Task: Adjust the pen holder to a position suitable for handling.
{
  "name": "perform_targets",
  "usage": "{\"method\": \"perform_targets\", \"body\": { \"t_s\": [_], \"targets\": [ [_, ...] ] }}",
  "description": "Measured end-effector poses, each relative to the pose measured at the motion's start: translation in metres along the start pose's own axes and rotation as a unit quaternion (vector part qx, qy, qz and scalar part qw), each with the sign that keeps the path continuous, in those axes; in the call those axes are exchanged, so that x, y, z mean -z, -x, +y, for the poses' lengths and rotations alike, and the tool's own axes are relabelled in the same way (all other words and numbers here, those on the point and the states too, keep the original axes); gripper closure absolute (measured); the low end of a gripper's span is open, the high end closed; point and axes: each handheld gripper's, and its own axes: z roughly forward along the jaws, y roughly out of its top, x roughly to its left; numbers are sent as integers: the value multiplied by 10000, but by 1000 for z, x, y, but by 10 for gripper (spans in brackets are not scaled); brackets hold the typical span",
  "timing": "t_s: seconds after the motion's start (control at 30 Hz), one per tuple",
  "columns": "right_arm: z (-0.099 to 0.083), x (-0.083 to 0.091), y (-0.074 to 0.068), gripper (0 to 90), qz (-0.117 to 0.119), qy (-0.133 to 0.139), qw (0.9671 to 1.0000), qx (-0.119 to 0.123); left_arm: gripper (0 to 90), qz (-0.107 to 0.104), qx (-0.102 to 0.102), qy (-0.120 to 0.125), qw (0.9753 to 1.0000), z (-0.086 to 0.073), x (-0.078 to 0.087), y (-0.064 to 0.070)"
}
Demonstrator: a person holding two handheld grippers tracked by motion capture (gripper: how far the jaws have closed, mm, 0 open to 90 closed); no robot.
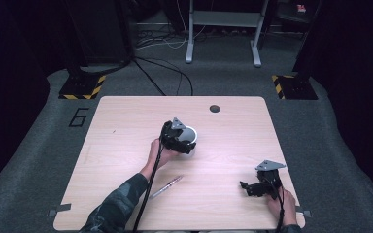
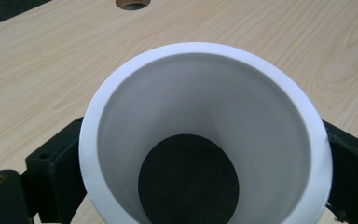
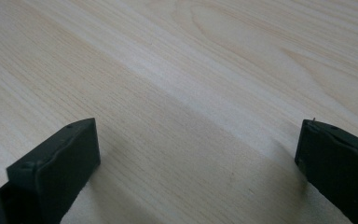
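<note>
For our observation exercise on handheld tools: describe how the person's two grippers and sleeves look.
Both the left gripper and the right gripper are black with blocky, square-ended jaws. Each carries a grey three-cornered plate on top and trails a black cable. The left forearm wears a dark mottled camouflage-like sleeve.

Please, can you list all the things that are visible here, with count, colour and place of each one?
cup: 1, white, middle of the table, between the left gripper's jaws
pen: 1, pinkish and silver, near front edge, left of centre
table: 1, light wood, round hole near far edge
left gripper: 1, black, closed on the cup
right gripper: 1, black, front right, jaws open over bare wood
hands: 2, one behind each gripper
</note>
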Motion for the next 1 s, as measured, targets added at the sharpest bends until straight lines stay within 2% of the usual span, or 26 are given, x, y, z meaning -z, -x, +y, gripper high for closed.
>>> {"method": "perform_targets", "body": {
  "t_s": [0.13, 0.17, 0.23, 0.33, 0.37, 0.43, 0.5, 0.57, 0.63, 0.67, 0.7, 0.8, 0.83, 0.93, 1.0],
  "targets": [
    [0, 0, 0, 0, 0, 0, 10000, -3, 53, 4, 46, 61, 10000, -1, 1, 0],
    [0, 0, 0, 0, 0, 1, 10000, 2, 51, -28, 95, 191, 9998, 0, 4, 0],
    [0, 0, 0, 0, 0, 0, 10000, -2, 45, -84, 36, 225, 9997, 2, 10, -1],
    [0, 0, 0, 0, 0, 1, 10000, 0, 45, -97, -8, 141, 9999, 3, 15, -1],
    [0, 0, 0, 0, 1, -1, 10000, 0, 43, -87, -25, 211, 9997, 2, 16, -1],
    [0, 0, 0, 0, 0, 0, 10000, -1, 46, -92, -44, 260, 9996, 3, 28, -1],
    [0, 0, 0, 0, 0, 0, 10000, 0, 49, -117, -25, 331, 9994, 3, 31, -1],
    [0, 0, 0, 0, 0, 1, 10000, 0, 50, -132, -64, 384, 9992, 2, 45, 2],
    [0, 0, 0, 0, -1, 0, 10000, -4, 56, -122, -80, 423, 9990, 1, 49, 3],
    [0, 0, 0, 0, -1, 0, 10000, 0, 56, -114, -142, 418, 9990, -2, 57, 4],
    [0, 0, 0, 0, -1, 0, 10000, 0, 57, -114, -142, 418, 9990, -2, 57, 4],
    [0, 0, 0, 0, 0, 0, 10000, 0, 58, -52, -122, 486, 9987, -9, 67, 5],
    [0, 0, 0, 0, 0, -1, 10000, 0, 39, 42, -104, 515, 9986, -15, 74, 5],
    [0, 0, 0, 0, 1, 0, 10000, 1, 20, 30, -75, 504, 9987, -21, 81, 4],
    [0, 0, 0, 0, 1, 1, 10000, -1, 15, 81, -79, 478, 9988, -31, 90, 5]
  ]
}}
